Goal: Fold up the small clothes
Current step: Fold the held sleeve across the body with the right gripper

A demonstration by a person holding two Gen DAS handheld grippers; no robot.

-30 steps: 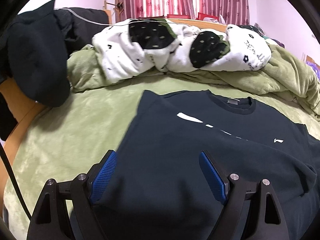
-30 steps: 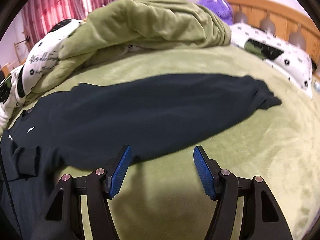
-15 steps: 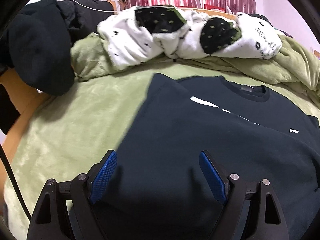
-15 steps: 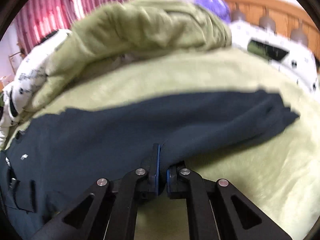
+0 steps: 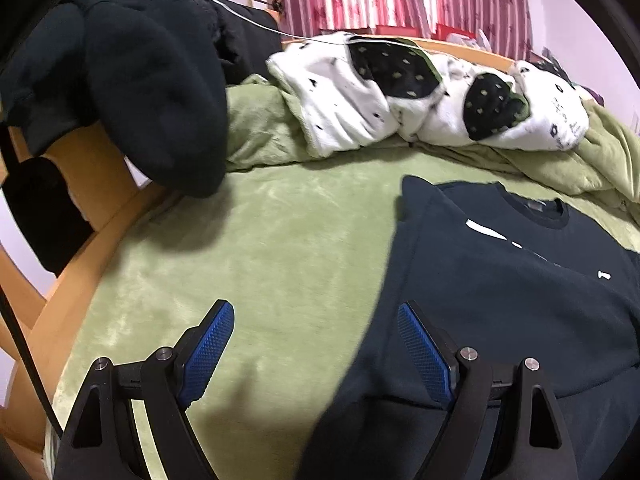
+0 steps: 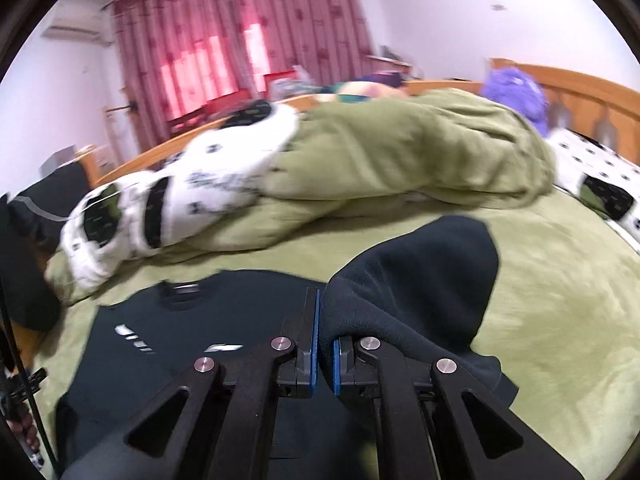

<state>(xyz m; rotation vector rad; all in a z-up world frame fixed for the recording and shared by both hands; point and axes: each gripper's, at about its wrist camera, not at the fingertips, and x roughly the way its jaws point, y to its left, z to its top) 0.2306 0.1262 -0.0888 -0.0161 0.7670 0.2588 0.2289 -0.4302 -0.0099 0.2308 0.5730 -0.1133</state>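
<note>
Right gripper clenched on a sleeve of the dark sweatshirt, fabric pinched between blue pads and lifted clear of the green blanket. Sweatshirt body spread flat, near and left of jaws. White chest marks present, too blurred to read. Left gripper spread wide, holding nothing, pitched down over the blanket; sweatshirt's left edge under right finger. Far: white spotted quilt with small lettering, unreadable.
</note>
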